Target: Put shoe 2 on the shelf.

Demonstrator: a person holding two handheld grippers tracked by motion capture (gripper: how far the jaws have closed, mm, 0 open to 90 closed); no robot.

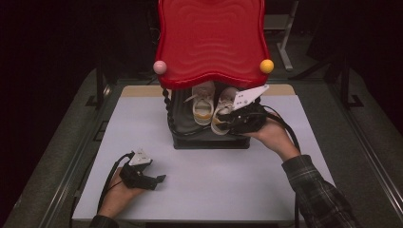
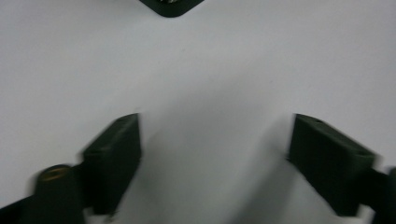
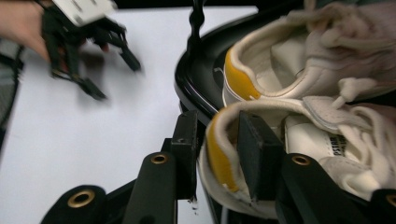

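We have the right gripper [image 3: 215, 156] straddling the near sneaker's [image 3: 299, 154] yellow heel collar on the black rack shelf [image 3: 196, 88], grip looks loose so it may slip; left gripper [image 1: 142, 176] open over the table [image 1: 214, 185].

White shoes [image 1: 211, 110] with yellow heels; glossy black tray [image 1: 183, 124]; red wavy roof [image 1: 211, 40].

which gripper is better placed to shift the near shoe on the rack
Right: the right gripper already straddles the near shoe's heel on the black rack. The left gripper rests open on the table.
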